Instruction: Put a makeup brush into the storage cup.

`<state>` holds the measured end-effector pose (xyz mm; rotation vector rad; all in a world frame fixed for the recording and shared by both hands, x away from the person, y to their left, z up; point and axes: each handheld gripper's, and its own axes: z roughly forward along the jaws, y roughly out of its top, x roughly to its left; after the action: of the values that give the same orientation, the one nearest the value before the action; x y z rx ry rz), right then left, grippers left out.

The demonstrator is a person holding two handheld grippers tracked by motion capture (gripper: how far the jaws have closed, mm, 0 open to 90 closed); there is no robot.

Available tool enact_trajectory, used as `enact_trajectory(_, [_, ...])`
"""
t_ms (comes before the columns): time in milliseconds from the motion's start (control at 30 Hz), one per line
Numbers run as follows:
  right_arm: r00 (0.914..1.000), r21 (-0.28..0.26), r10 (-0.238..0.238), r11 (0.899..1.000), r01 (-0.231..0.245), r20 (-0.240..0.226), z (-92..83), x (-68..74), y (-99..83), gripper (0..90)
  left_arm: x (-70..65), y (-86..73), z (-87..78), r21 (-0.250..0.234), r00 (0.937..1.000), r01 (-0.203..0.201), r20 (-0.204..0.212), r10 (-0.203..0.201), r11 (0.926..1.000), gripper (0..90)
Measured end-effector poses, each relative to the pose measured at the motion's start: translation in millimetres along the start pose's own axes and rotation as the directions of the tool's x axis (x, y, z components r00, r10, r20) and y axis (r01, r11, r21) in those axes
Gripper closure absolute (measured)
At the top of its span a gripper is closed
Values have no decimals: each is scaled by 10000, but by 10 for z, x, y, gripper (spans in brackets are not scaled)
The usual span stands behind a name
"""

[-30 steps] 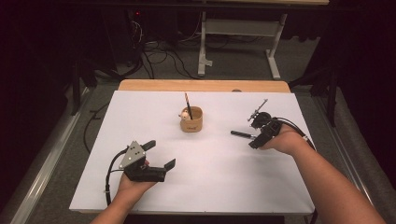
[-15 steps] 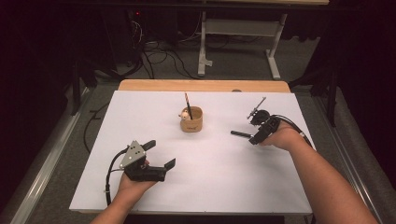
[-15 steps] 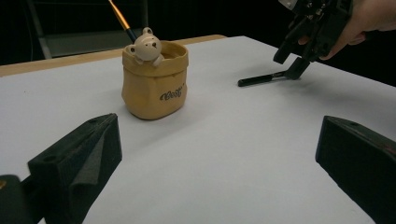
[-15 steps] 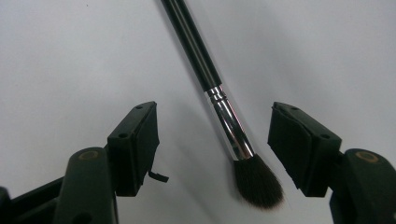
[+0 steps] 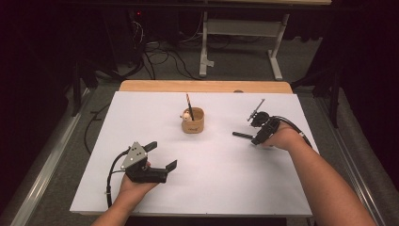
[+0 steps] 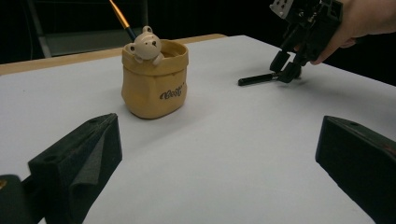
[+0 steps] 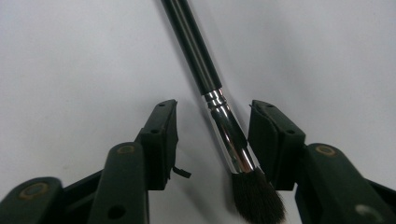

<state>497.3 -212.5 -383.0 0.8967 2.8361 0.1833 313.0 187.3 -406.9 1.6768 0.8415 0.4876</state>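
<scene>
Right gripper (image 7: 212, 140): jaws just narrowing, spread around the makeup brush (image 7: 219, 116) lying on the table (image 5: 226, 188), not yet pinched.
Left gripper (image 5: 160, 157): jaws spread, nothing held.

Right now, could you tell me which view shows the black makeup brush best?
The right gripper view: the brush lies between its jaws, with bristles, silver ferrule and black handle sharp. The left gripper view shows its handle far off beside the cup. The high view gives a small dark stick.

Bright white table (image 5: 141, 197) lit from overhead, dark surroundings; close-up brush (image 7: 219, 116) sharp, w/ soft shadows.
</scene>
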Motion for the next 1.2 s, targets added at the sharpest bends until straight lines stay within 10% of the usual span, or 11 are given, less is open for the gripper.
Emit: enact_trajectory(1200, [9992,870,-408,9954,405,13,55,34,49,791,2,10,-25,-100,10000,-8,-31,8,9999,17])
